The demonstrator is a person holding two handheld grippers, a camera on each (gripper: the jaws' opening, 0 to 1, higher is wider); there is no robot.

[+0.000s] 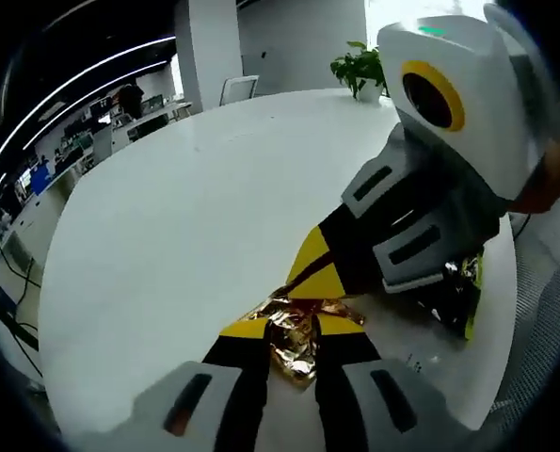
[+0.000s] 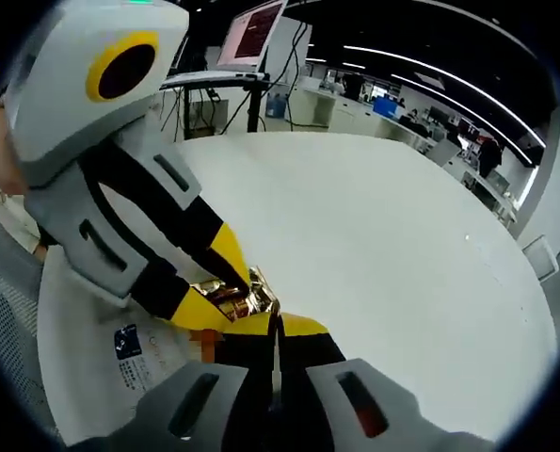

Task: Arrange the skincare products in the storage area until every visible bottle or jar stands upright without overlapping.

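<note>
Writing: dark blue printing on a white sheet (image 2: 134, 353) at the lower left of the right gripper view, too small to read.
Foil pack (image 1: 294, 334): crinkled gold foil lying on the worktop between the two tongs; what it holds cannot be told. In the right gripper view it shows as a gold lump (image 2: 237, 294) at the yellow tips.
Left tongs (image 1: 291, 328): narrow, the yellow tips closed on the foil pack.
Right tongs (image 2: 277, 325): jaws nearly together, tips touching the foil pack; in the left gripper view they come in from the right (image 1: 303, 273) and meet the same pack.
Worktop (image 1: 185, 217): round, white, smooth.
Room: open office with ceiling light strips; a white pillar (image 1: 207, 47), a chair (image 1: 239, 88), a potted plant (image 1: 360, 68) at the far edge of the worktop; in the right gripper view a laptop (image 2: 251, 33) on a stand beyond the worktop.
</note>
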